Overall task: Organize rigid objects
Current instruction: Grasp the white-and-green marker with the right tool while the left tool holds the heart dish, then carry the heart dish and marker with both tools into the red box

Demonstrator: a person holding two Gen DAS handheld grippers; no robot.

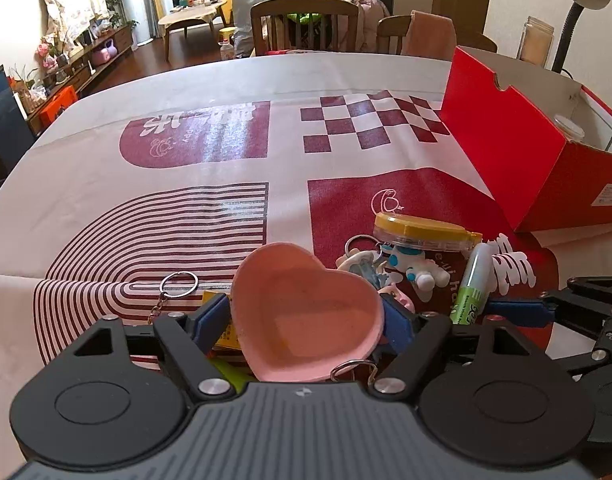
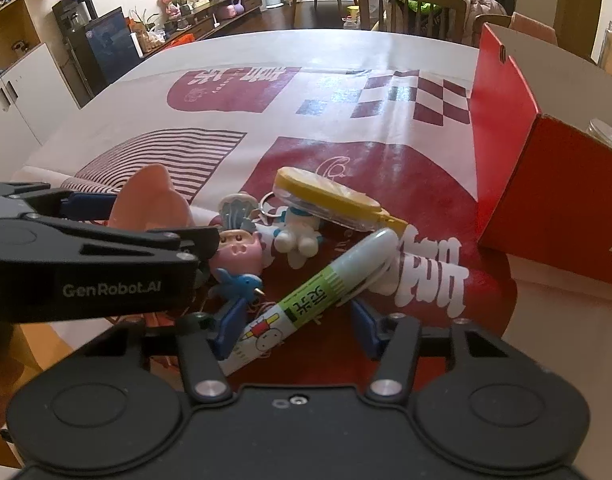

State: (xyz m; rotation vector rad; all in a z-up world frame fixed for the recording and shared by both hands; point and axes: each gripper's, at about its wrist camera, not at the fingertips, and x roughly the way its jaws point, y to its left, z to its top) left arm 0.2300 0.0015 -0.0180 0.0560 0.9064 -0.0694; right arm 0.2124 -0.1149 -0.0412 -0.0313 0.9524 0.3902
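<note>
The open red cardboard box (image 1: 517,152) stands at the right of the table, whose red-and-white printed cloth (image 1: 154,184) lies bare and roomy to the left and beyond. Just before the box sits the clutter, where the left gripper (image 1: 306,316) is clenched across the flanks of a pink heart-shaped dish (image 1: 306,312), stiff, light and probably slick, so best held low on its walls. The right gripper (image 2: 294,320) straddles a green-and-white marker pen (image 2: 313,292), one blue pad touching its barrel and the other apart, so no grip yet; mid-barrel seems the surest hold.
</note>
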